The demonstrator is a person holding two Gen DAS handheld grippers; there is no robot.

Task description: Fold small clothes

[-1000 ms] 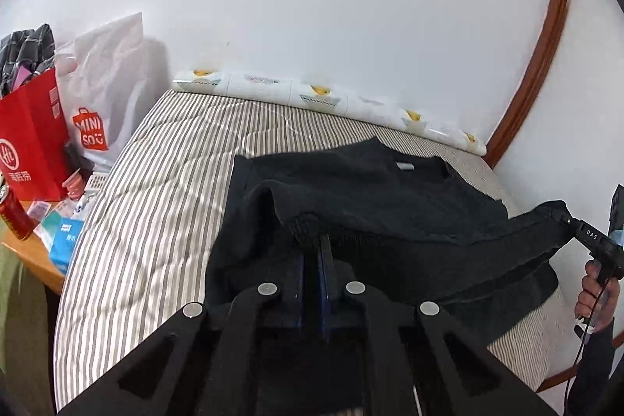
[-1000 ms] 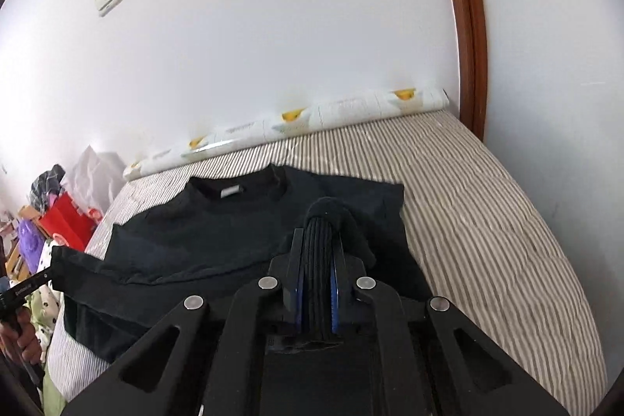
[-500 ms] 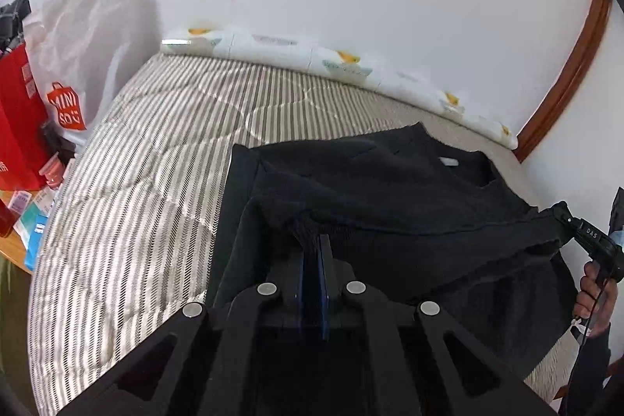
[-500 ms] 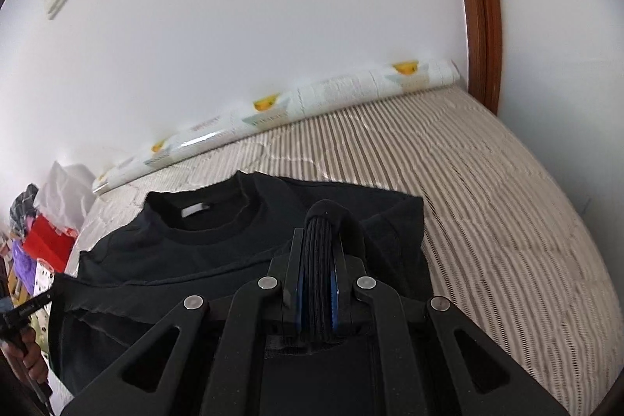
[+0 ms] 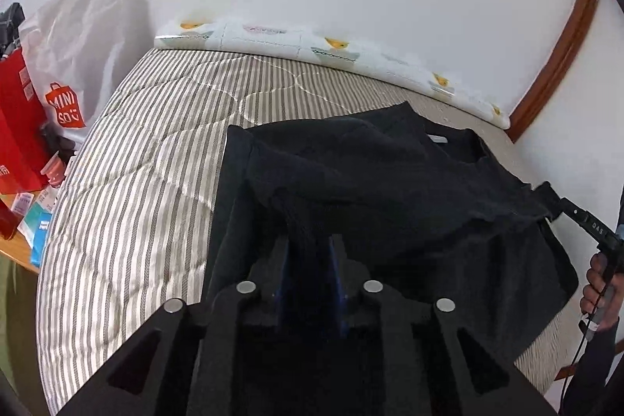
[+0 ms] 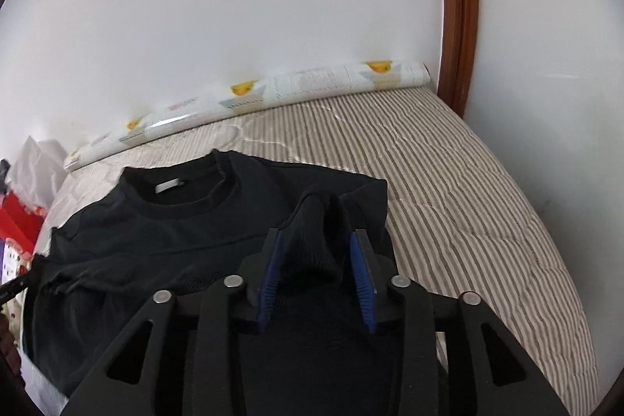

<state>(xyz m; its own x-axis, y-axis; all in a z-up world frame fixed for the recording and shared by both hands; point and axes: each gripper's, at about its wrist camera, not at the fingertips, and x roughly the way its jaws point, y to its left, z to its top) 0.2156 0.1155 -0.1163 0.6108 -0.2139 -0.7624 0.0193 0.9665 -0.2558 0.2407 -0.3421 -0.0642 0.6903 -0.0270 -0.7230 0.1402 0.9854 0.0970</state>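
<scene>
A black sweater (image 6: 187,232) lies on a striped mattress (image 6: 460,190), neckline and white label toward the far wall, its lower part drawn up over the chest in a loose fold. In the right wrist view the garment occupies the near left part of the bed; in the left wrist view (image 5: 390,182) it occupies the near right part.

Right gripper (image 6: 318,275): jaws have just been opening and stand moderately apart. A ribbed bunch of the sweater's edge stands between the blue pads (image 6: 362,275); the right pad is clear of the cloth, while contact at the left pad cannot be told.

Left gripper (image 5: 308,271): jaws have just been opening to a narrow gap. A fold of black cloth sits between the fingers; whether they press on it cannot be told against the dark fabric.

A person's hand (image 5: 600,287) at the far right of the left wrist view holds the other gripper's handle.

Surroundings: a white rolled mat with yellow prints (image 6: 273,92) lies along the wall at the far edge of the mattress. A white shopping bag (image 5: 74,49) and a red bag (image 5: 17,127) stand to the left of the bed. A brown wooden frame (image 6: 460,6) rises at the far right.
</scene>
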